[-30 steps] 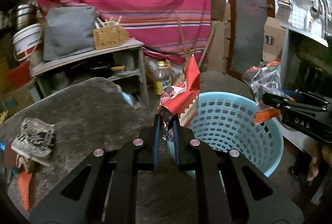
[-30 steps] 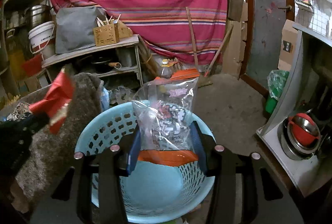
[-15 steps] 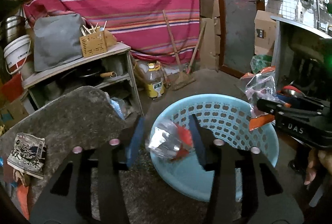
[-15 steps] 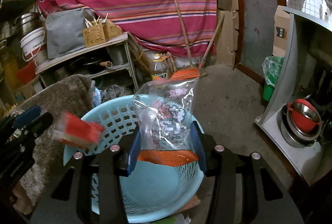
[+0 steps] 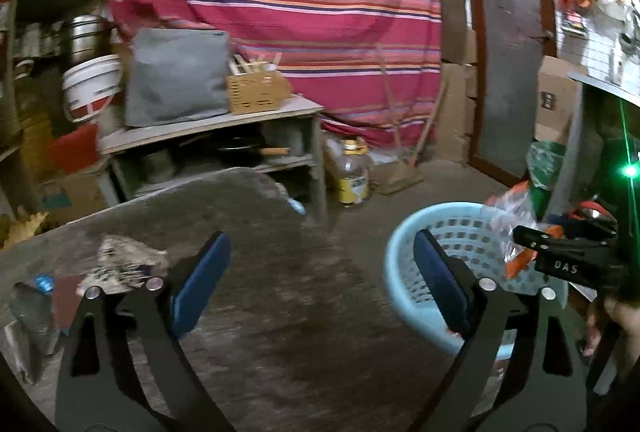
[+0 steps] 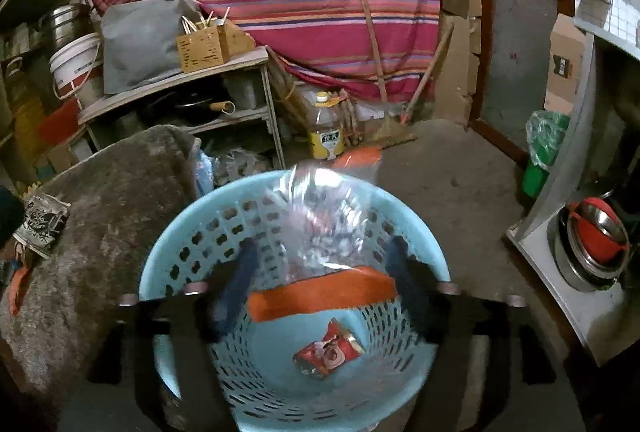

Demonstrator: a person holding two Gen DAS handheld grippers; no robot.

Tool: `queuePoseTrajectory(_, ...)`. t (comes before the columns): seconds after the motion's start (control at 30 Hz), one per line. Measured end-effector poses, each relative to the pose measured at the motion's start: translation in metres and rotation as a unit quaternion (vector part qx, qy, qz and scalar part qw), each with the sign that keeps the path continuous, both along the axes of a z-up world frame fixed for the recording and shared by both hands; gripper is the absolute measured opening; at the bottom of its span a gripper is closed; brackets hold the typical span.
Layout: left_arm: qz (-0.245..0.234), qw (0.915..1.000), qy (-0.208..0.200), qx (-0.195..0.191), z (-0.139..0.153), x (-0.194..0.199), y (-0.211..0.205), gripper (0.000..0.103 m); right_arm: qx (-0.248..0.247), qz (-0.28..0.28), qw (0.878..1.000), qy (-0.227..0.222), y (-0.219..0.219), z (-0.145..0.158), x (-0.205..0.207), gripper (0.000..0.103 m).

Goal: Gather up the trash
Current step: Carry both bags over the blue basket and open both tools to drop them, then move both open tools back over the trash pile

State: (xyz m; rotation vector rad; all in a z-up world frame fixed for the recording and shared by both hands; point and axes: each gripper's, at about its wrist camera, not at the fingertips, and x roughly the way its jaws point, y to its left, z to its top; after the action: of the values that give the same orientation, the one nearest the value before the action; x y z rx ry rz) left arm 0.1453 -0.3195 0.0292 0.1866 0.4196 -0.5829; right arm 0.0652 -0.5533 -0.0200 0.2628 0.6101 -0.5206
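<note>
A light blue perforated basket (image 6: 192, 224) stands by the grey table; it also shows in the left wrist view (image 5: 404, 264). A red wrapper (image 6: 328, 352) lies on its bottom. My right gripper (image 6: 324, 272) is over the basket, shut on a clear plastic bag with orange edges (image 6: 320, 232); it also shows in the left wrist view (image 5: 568, 264) with the bag (image 5: 512, 220). My left gripper (image 5: 320, 276) is open and empty above the table. A crumpled black-and-white wrapper (image 5: 120, 264) lies on the table at left, also in the right wrist view (image 6: 42, 224).
The grey fuzzy table top (image 5: 256, 240) fills the foreground. A shelf unit (image 5: 216, 136) with a grey bag and wooden box stands behind. An oil bottle (image 5: 352, 176) and broom are on the floor. A metal cabinet with pots (image 6: 592, 244) is right.
My left gripper opened and let go of the red wrapper, which fell into the basket. The left gripper then swung left over the table. The right gripper kept the bag over the basket.
</note>
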Motion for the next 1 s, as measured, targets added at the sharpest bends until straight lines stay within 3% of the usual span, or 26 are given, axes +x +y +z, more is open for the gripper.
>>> queuePoseTrajectory(0.17, 0.031, 0.9995, -0.006, -0.002, 0.005, 0.005, 0.043, 0.097, -0.006, -0.016, 1.0, 0.001, 0.006, 0.007, 0.003, 0.083)
queuePoseTrajectory(0.27, 0.056, 0.9984, -0.011, -0.001, 0.008, 0.007, 0.074, 0.098, -0.014, -0.022, 1.0, -0.008, 0.016, 0.014, 0.005, 0.092)
queuePoseTrajectory(0.4, 0.085, 0.9963, -0.002, -0.001, 0.005, 0.016, 0.12, 0.098, -0.028, -0.013, 0.999, -0.013, 0.036, 0.024, 0.011, 0.092)
queuePoseTrajectory(0.6, 0.146, 0.9891, -0.016, 0.011, -0.001, 0.025, 0.187, 0.098, -0.033, 0.031, 0.999, -0.025, 0.086, 0.034, 0.032, 0.093)
queuePoseTrajectory(0.73, 0.175, 0.9835, -0.017, 0.043, -0.008, 0.034, 0.23, 0.098, -0.04, 0.056, 0.998, -0.015, 0.119, 0.031, 0.049, 0.093)
queuePoseTrajectory(0.87, 0.203, 0.9777, -0.028, 0.049, -0.011, 0.039, 0.263, 0.098, -0.035, 0.082, 0.996, -0.001, 0.15, 0.026, 0.069, 0.093)
queuePoseTrajectory(1.0, 0.226, 0.973, -0.01, 0.046, -0.022, 0.051, 0.287, 0.098, -0.042, 0.097, 0.994, 0.002, 0.178, 0.023, 0.081, 0.093)
